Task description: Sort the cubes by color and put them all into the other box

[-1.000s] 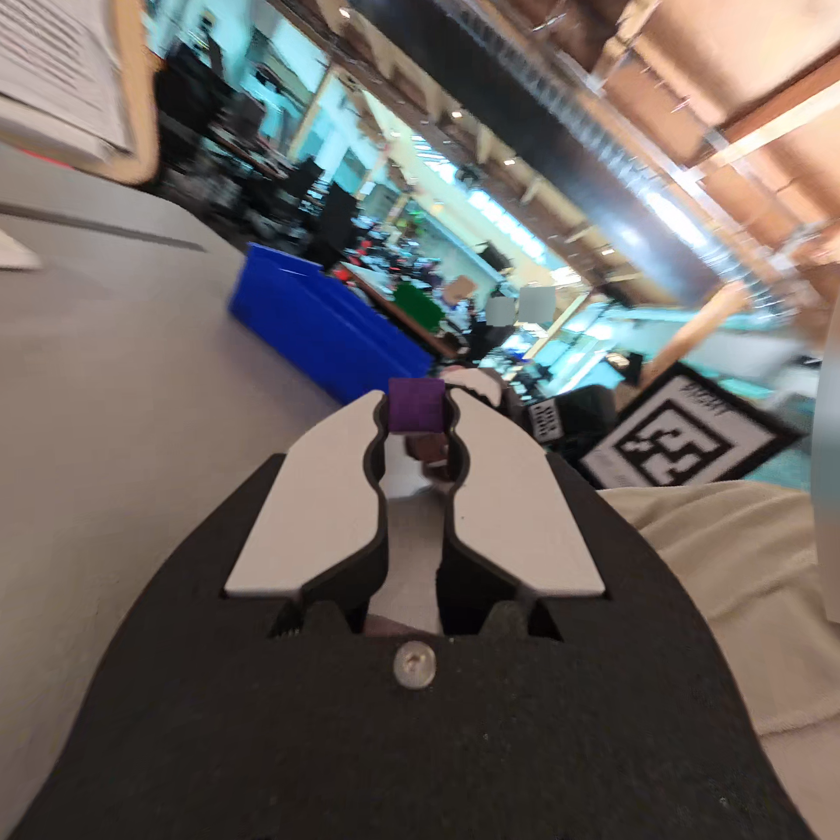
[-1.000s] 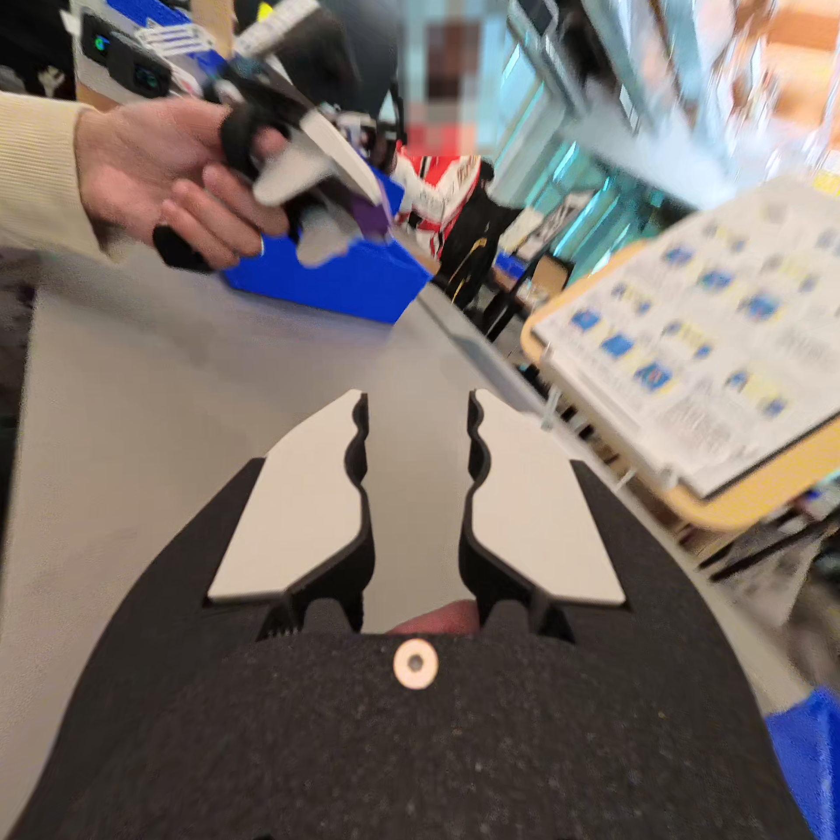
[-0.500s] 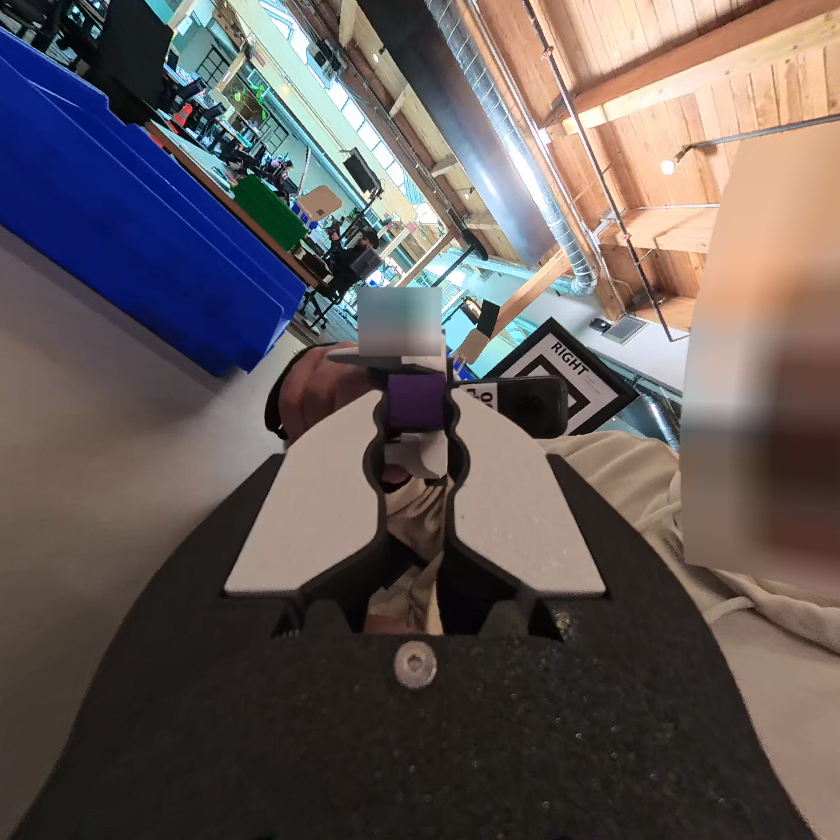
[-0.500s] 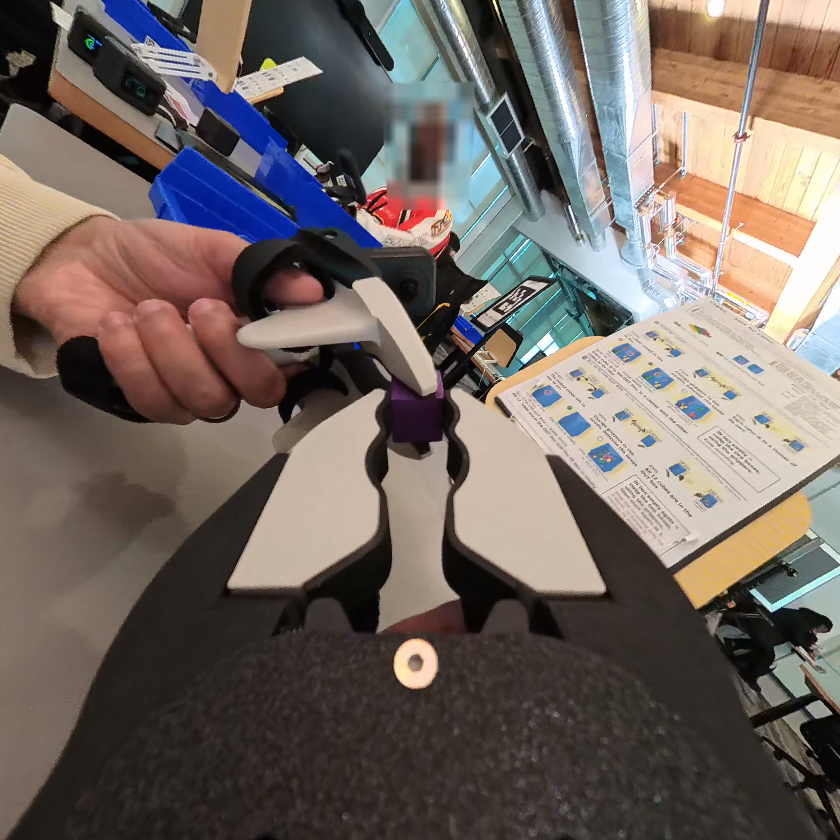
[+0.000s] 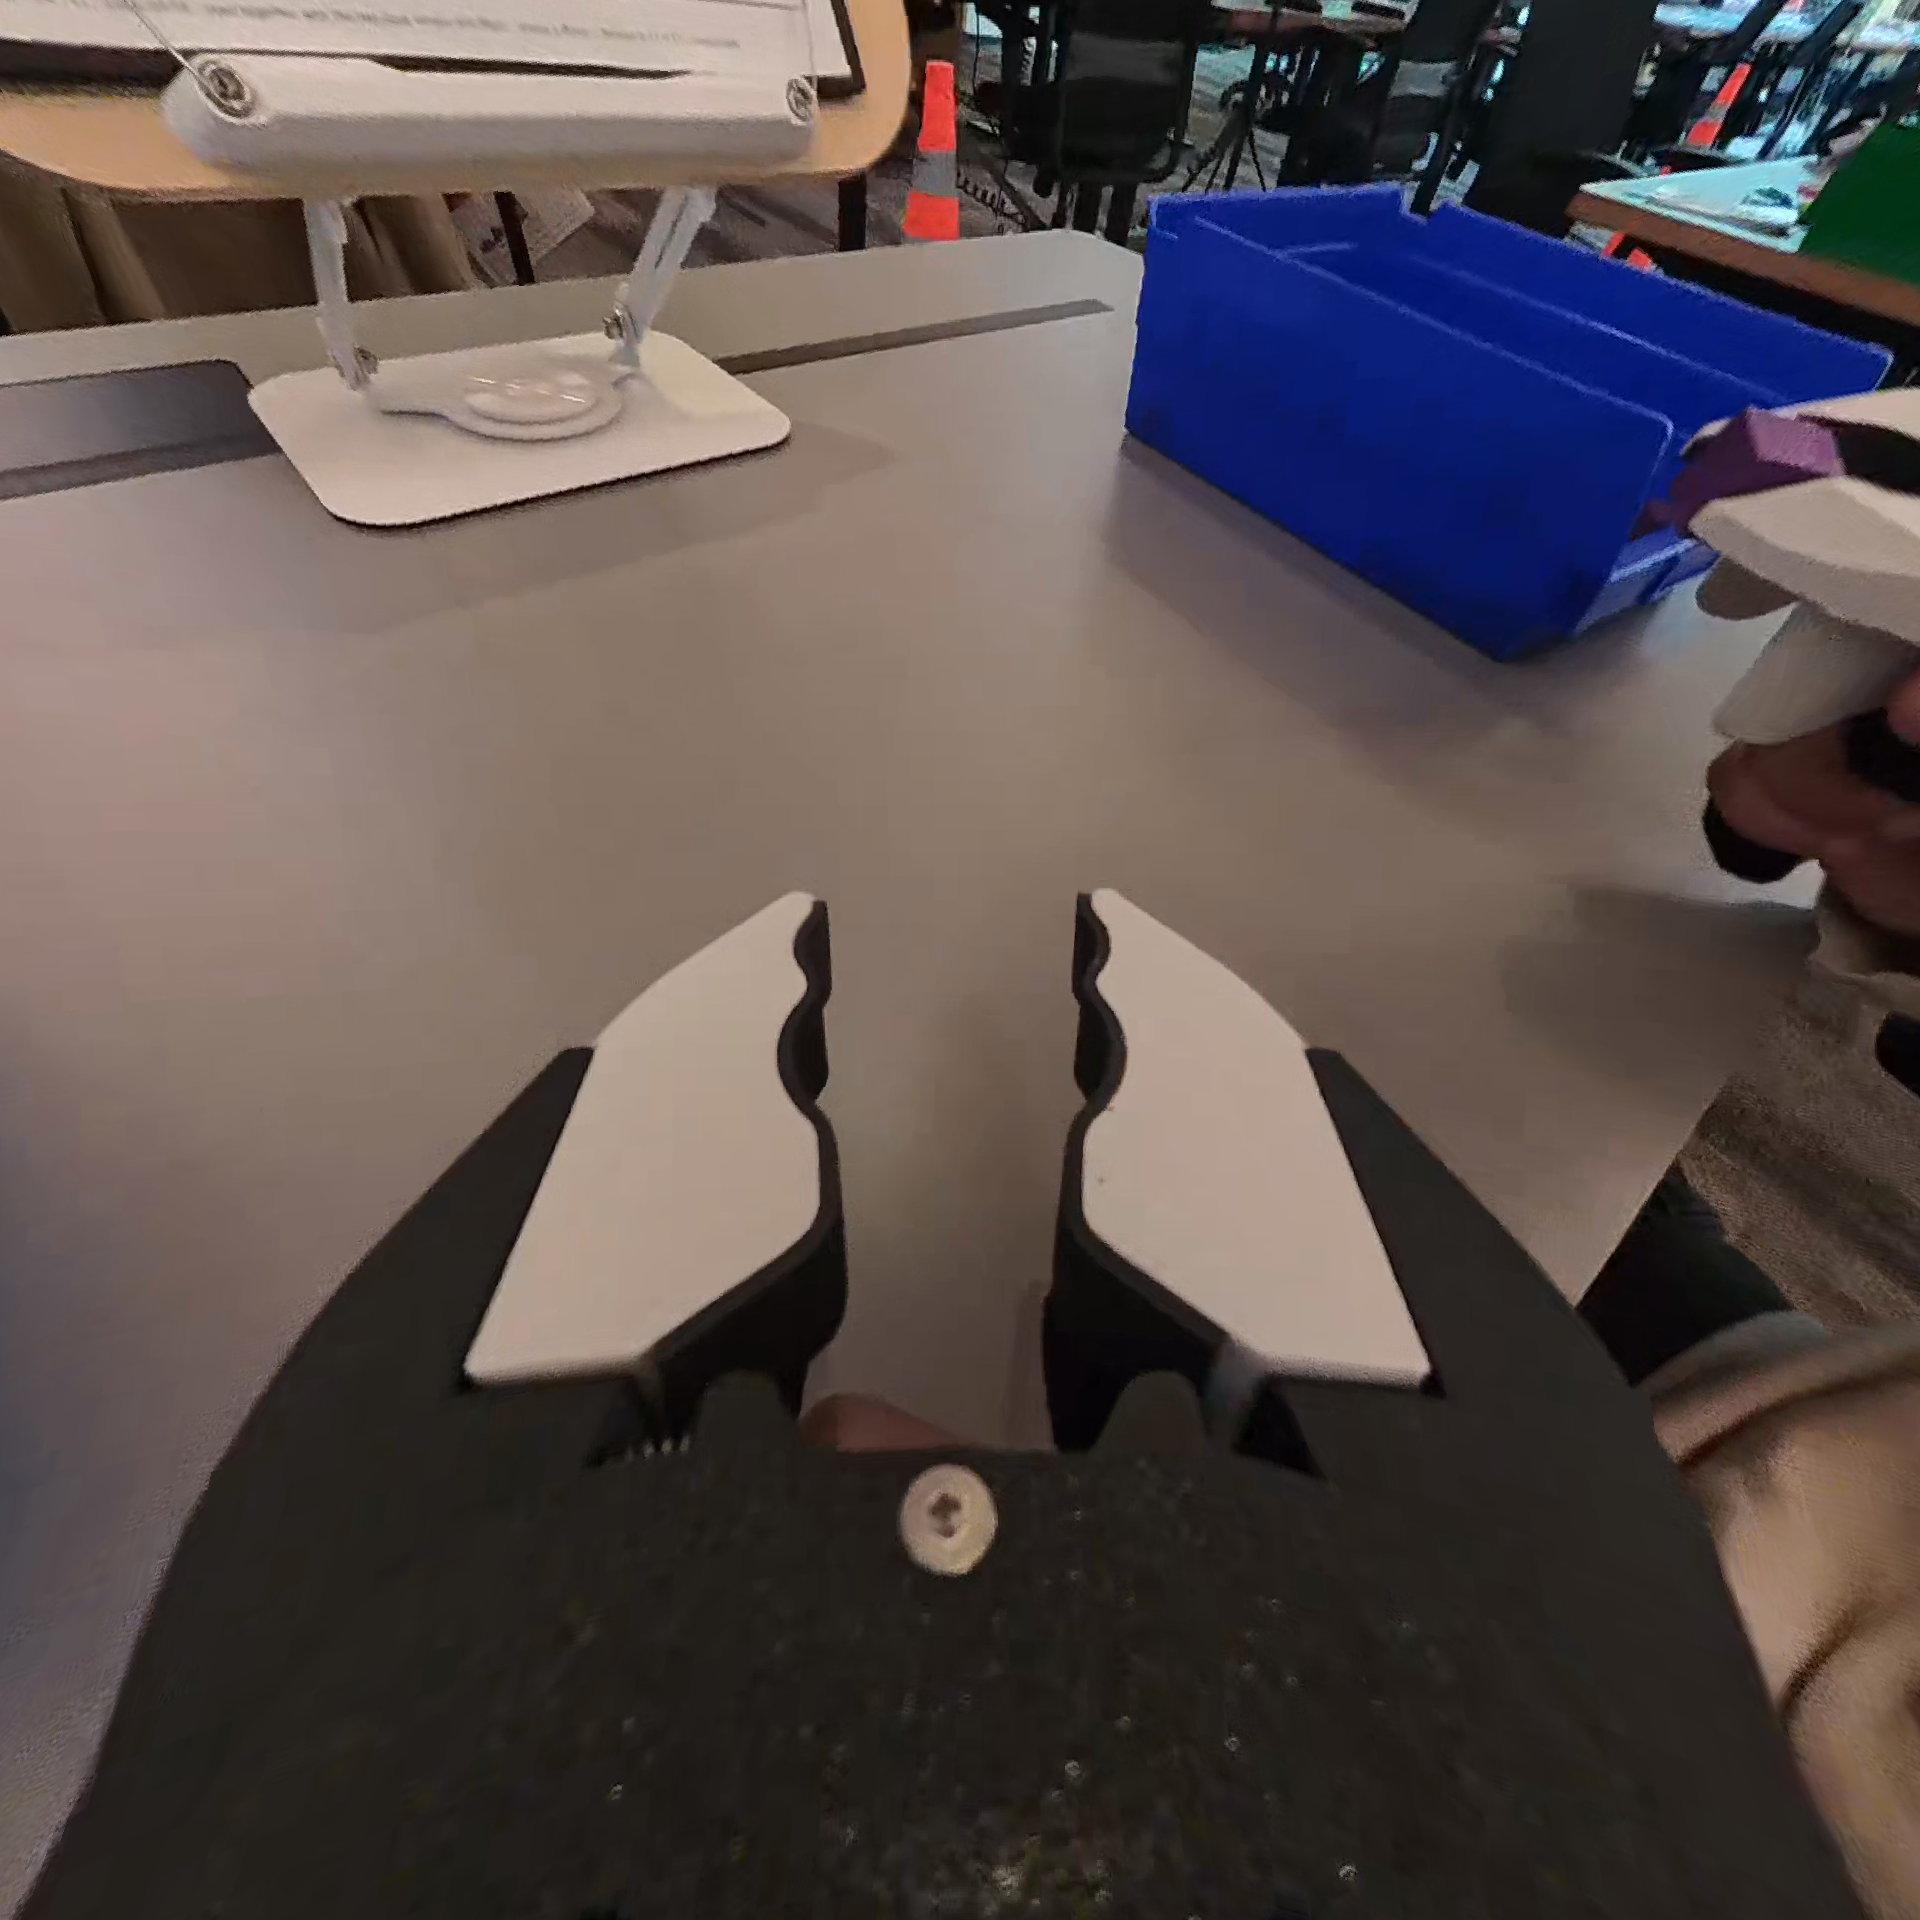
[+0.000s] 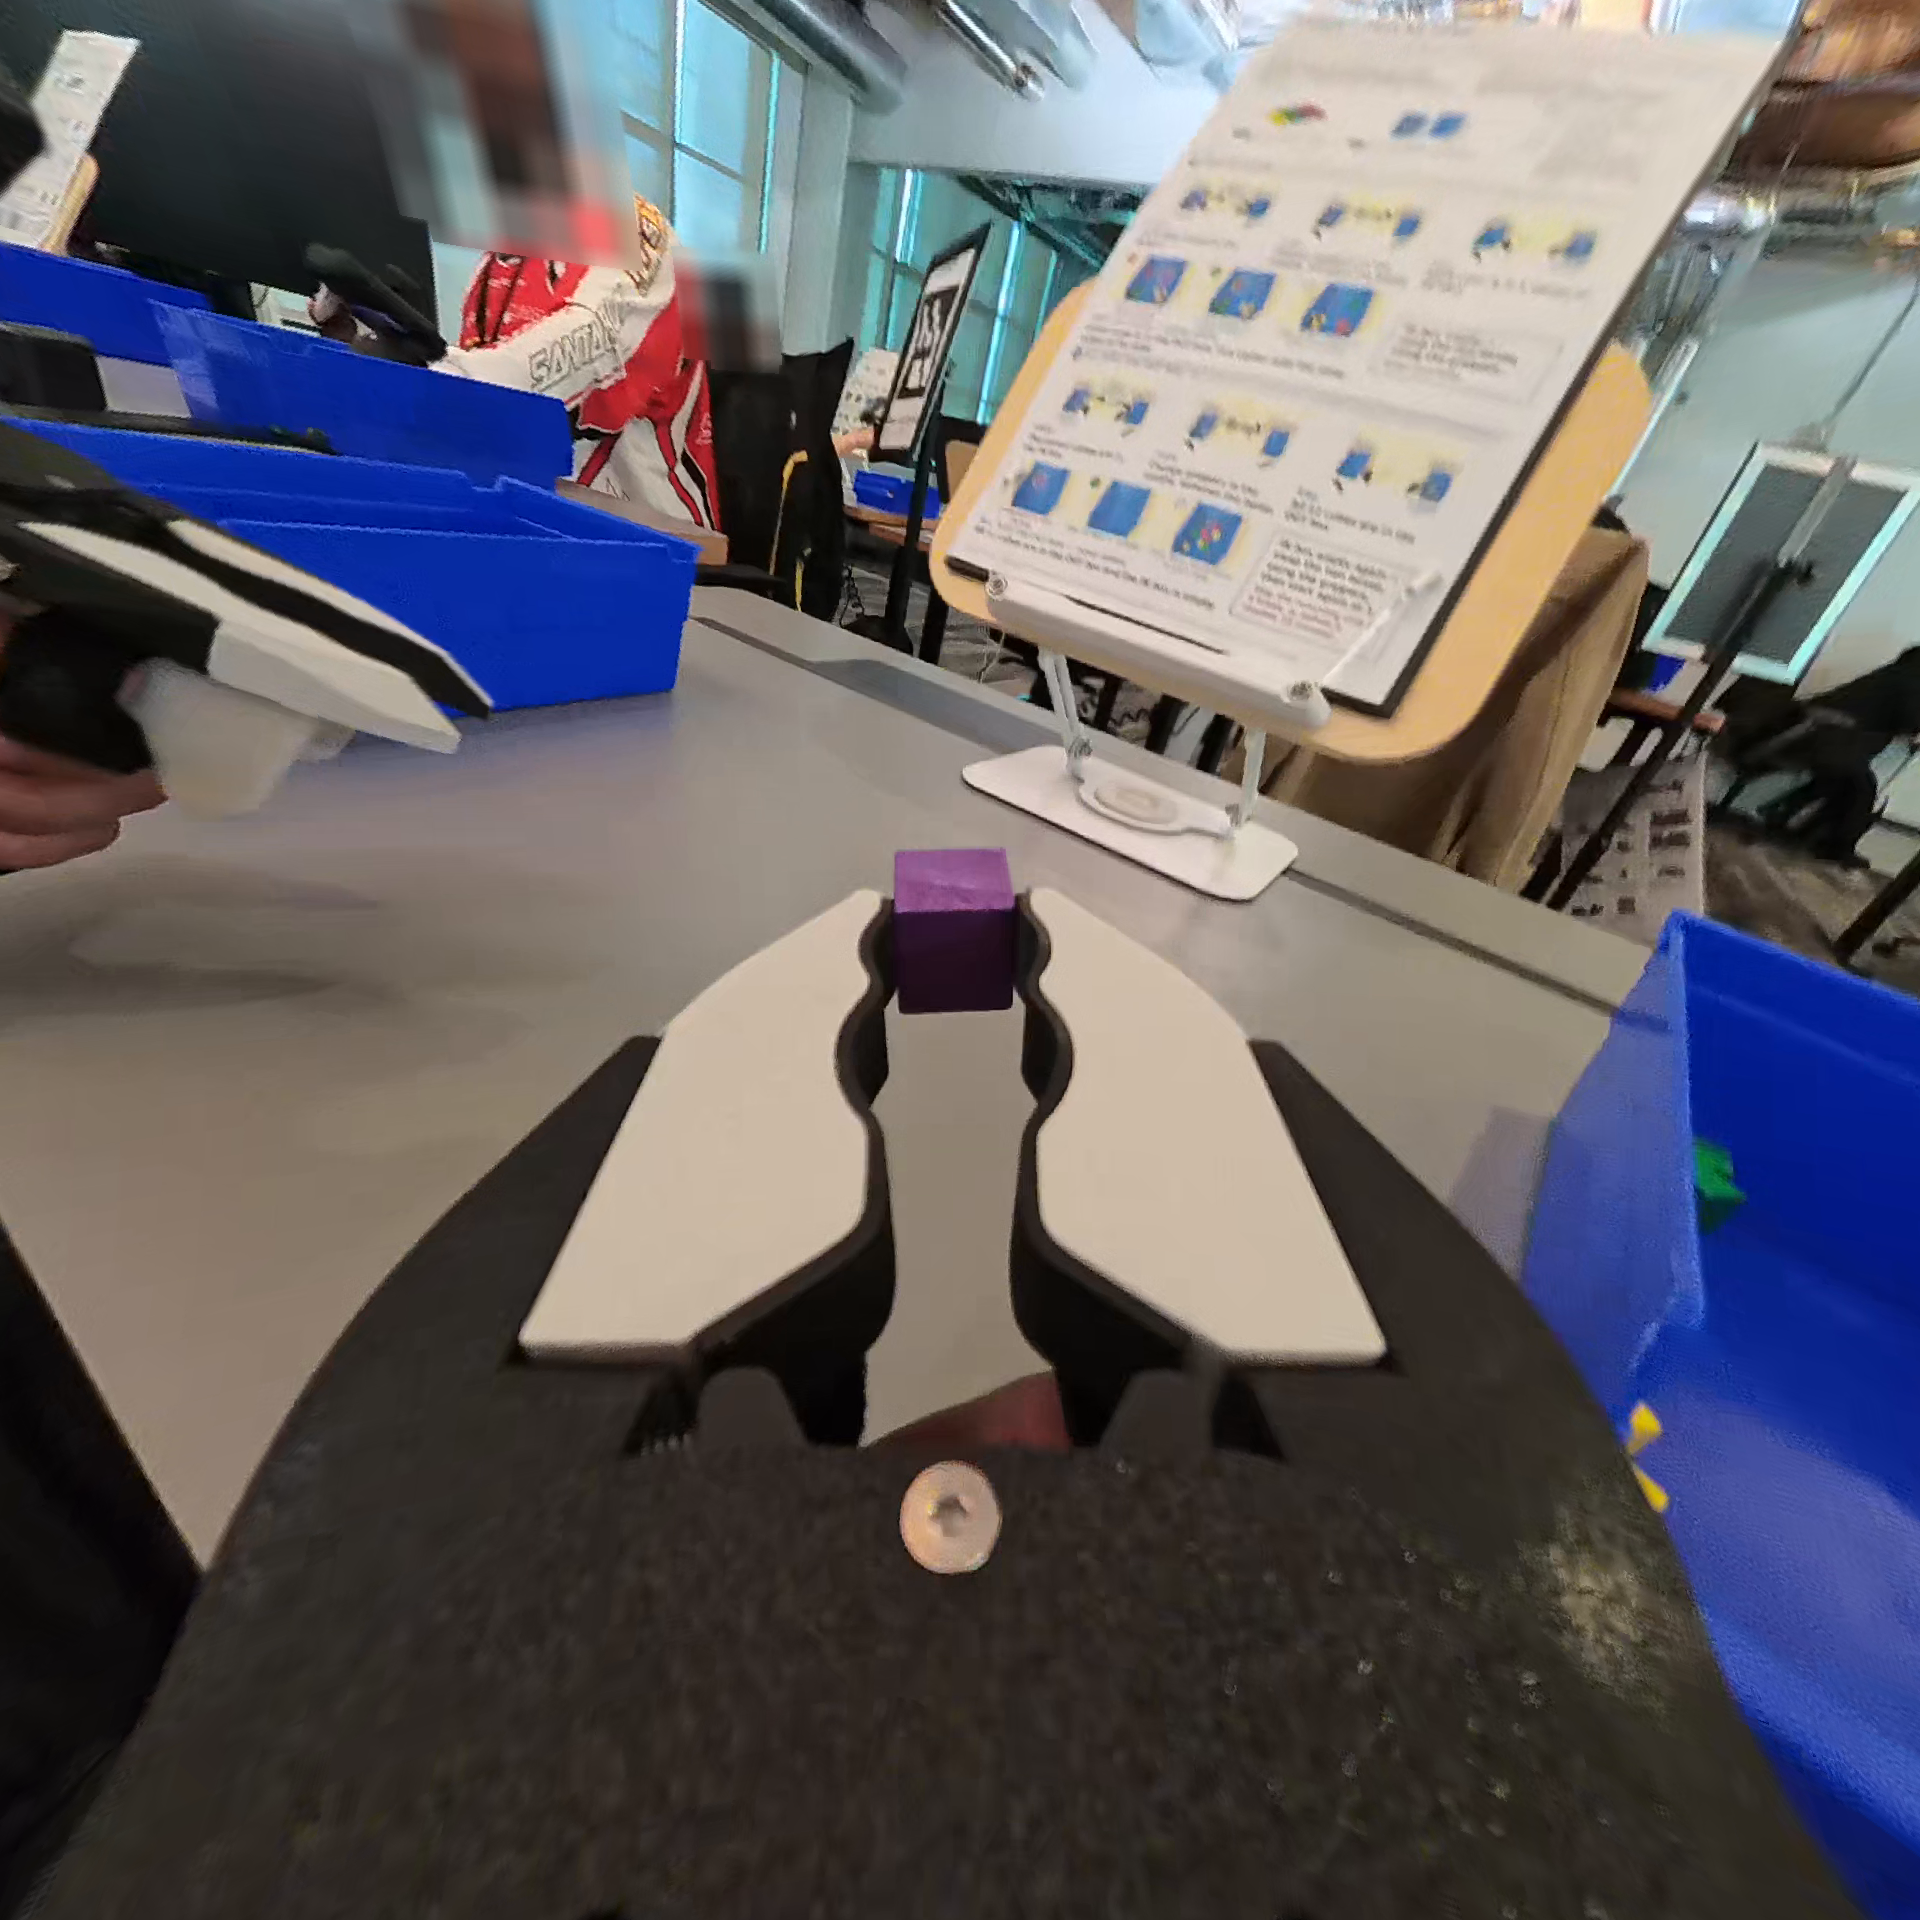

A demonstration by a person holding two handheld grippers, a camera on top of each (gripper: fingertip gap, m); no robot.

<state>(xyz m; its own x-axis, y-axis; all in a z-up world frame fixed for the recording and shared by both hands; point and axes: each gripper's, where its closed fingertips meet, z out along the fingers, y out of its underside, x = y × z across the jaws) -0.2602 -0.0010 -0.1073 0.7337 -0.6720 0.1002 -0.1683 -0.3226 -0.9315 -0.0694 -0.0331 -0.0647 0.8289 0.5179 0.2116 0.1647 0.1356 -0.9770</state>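
My right gripper is shut on a purple cube, both pads pressed on its sides, held above the grey table. The cube also shows in the left wrist view at the far right, between the right gripper's fingertips, in front of a blue box. My left gripper is open and empty over the table; it shows at the left of the right wrist view. Another blue box at the right holds a green cube and a yellow cube.
A white stand carries a wooden board with an instruction sheet at the table's far side. More blue boxes and a person sit beyond the table. A person's hand holds the right gripper.
The purple cube passed from my left gripper to my right one. The right pads closed on it, then the left jaws opened and drew away. Both grippers have turned down towards the table.
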